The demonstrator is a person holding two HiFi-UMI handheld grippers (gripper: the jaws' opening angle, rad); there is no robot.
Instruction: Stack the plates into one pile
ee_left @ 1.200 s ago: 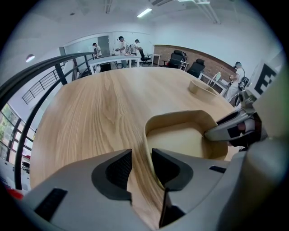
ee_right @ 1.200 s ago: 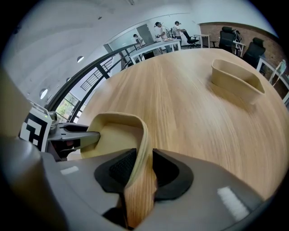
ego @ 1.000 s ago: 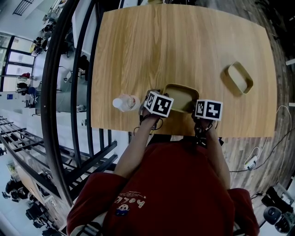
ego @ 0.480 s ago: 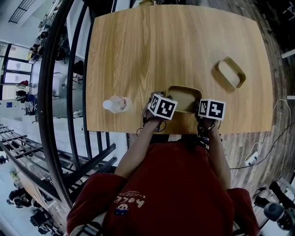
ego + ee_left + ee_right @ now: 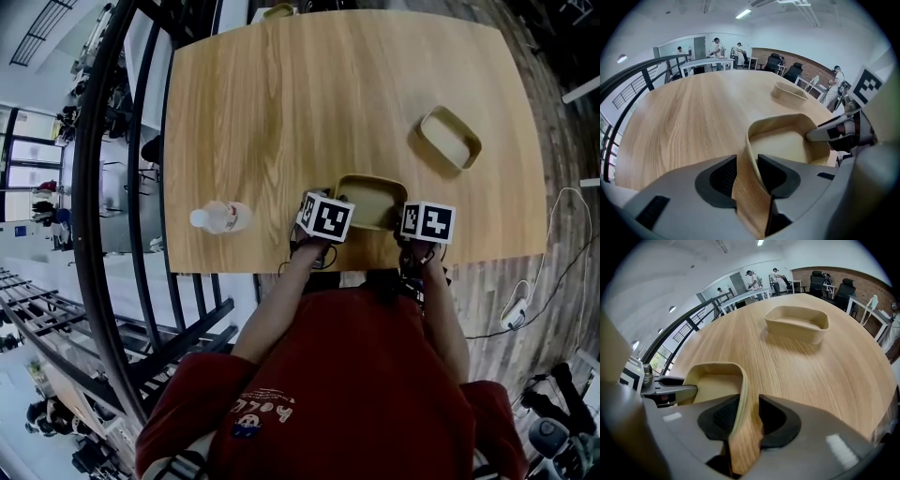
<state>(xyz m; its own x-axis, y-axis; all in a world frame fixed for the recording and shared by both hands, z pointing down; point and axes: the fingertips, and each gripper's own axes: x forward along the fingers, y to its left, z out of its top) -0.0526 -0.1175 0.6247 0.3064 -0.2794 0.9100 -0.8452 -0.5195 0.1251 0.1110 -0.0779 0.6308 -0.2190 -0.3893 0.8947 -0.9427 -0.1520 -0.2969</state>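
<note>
1. Claws closed: left gripper pinches the left wall of the near plate, right gripper pinches its right wall.
2. The near plate is at the table edge closest to the person.
3. The second plate is well apart, beyond the near plate, to its right.
4. The bottle lies left of the near plate.

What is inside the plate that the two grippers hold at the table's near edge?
Nothing shows inside the held plate: only its bare pale floor. The bodies of the left gripper and right gripper cover its nearest strip.
</note>
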